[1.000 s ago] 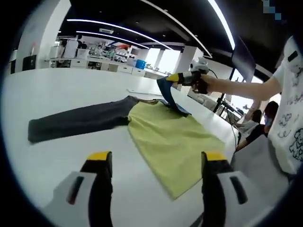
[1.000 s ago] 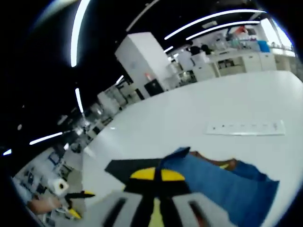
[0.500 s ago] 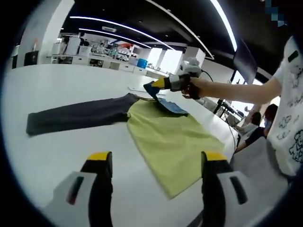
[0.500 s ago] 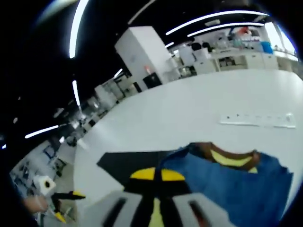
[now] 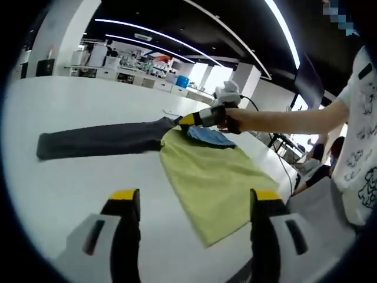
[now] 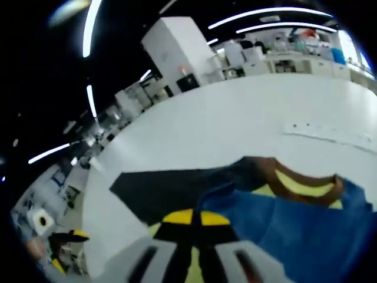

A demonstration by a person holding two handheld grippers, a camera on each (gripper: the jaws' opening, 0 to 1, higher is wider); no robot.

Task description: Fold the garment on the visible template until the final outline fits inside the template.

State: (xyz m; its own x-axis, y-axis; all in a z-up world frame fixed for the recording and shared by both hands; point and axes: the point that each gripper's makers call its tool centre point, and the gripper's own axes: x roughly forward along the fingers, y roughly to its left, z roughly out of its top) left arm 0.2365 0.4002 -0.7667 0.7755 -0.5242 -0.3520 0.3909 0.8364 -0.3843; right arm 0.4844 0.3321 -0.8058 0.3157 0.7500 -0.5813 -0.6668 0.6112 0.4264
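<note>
The garment lies flat on the white table: a yellow-green body, a dark grey sleeve stretched out to the left, and a blue sleeve folded over the body's far end. My right gripper is low over the collar end, shut on the blue sleeve's edge. In the right gripper view its yellow-tipped jaws pinch the blue sleeve, with the brown collar and dark sleeve beyond. My left gripper hovers open before the near hem, holding nothing.
A white strip lies on the table beyond the collar. A person in a white printed shirt stands at the right, and the table edge runs near the garment there. Counters with equipment line the far wall.
My right gripper has carried the blue sleeve down and inward, from raised above the table to lying over the yellow body near the collar. My left gripper stays open in place.
</note>
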